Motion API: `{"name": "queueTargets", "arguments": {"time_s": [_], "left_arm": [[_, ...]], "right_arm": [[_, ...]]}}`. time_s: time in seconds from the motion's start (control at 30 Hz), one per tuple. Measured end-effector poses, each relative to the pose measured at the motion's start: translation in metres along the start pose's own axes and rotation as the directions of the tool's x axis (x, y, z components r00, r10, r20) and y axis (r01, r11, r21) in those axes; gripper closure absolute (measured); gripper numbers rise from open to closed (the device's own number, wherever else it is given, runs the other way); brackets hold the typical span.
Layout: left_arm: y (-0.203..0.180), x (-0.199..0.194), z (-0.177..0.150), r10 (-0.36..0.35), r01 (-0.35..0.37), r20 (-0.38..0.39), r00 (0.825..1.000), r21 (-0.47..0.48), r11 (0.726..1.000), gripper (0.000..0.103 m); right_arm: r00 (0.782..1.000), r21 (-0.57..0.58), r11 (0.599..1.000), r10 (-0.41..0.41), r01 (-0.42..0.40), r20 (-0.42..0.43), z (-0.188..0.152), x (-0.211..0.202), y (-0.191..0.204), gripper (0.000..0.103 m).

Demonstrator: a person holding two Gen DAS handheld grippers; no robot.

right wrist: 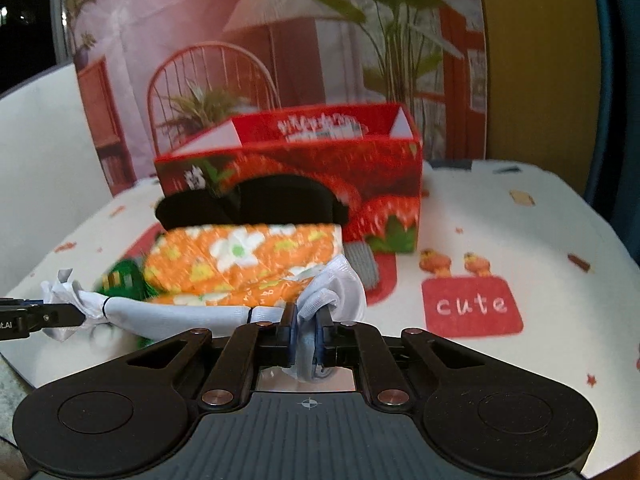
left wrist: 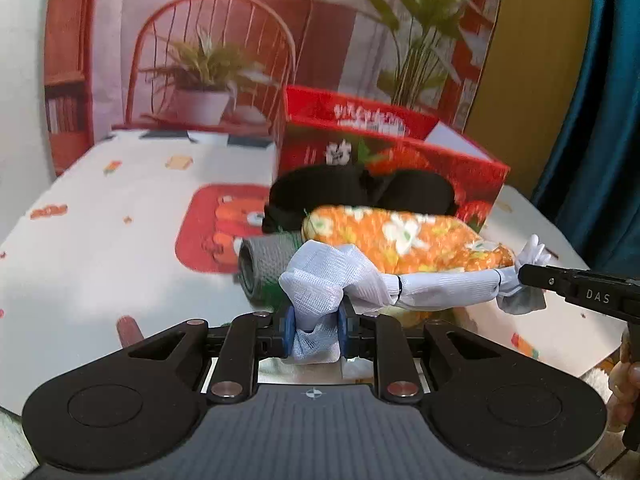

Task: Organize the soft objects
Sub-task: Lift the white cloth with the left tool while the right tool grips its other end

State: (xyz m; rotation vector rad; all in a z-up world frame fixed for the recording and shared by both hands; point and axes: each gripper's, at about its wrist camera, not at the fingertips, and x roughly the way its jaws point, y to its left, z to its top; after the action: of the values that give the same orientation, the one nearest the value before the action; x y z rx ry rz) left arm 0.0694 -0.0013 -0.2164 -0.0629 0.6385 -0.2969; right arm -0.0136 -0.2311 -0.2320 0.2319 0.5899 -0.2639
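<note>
We hold the white cloth roll (left wrist: 440, 286) between our two tools: the left tool (left wrist: 316, 332) is clenched on one bunched end, the right tool (right wrist: 307, 336) clenched on the other (its tip also shows in the left view). The roll hangs stretched above the bench (left wrist: 100, 248). Just beyond both tools lie an orange floral bundle (left wrist: 400, 236), black cloth (left wrist: 352, 188) and a red box (right wrist: 320, 184).

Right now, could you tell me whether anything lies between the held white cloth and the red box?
Yes. The orange floral bundle and the black cloth lie between the white cloth and the red box, whose top is open.
</note>
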Motion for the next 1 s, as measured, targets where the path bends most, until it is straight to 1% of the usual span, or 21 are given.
{"name": "queueTargets", "arguments": {"time_s": [0.3,0.47,0.63,0.73,0.93,1.0], "left_arm": [[0.005,-0.006,0.006,0.009,-0.008,0.037,0.999,-0.018,1.000,0.081],[0.004,-0.008,0.023,0.015,-0.015,0.088,0.996,-0.008,1.000,0.081],[0.007,-0.010,0.046,0.007,-0.002,0.126,0.992,-0.045,0.999,0.081],[0.005,-0.007,0.061,0.014,-0.008,0.148,0.989,-0.043,0.999,0.081],[0.005,0.016,0.098,0.015,-0.009,0.156,0.988,-0.040,0.999,0.081],[0.002,0.028,0.115,0.013,-0.010,0.148,0.989,-0.016,1.000,0.081]], "right_arm": [[0.999,-0.008,1.000,0.019,-0.019,0.027,0.010,-0.002,0.006,0.095],[0.998,-0.012,1.000,0.027,-0.027,0.051,0.020,-0.003,0.007,0.095],[0.994,-0.015,0.999,0.043,-0.042,0.103,0.045,-0.006,0.008,0.095],[0.989,-0.034,0.998,0.051,-0.046,0.138,0.062,-0.007,0.009,0.095],[0.987,-0.103,0.994,0.041,-0.025,0.154,0.104,0.014,0.006,0.095],[0.987,-0.115,0.993,0.035,-0.017,0.158,0.118,0.024,0.004,0.095]]}}
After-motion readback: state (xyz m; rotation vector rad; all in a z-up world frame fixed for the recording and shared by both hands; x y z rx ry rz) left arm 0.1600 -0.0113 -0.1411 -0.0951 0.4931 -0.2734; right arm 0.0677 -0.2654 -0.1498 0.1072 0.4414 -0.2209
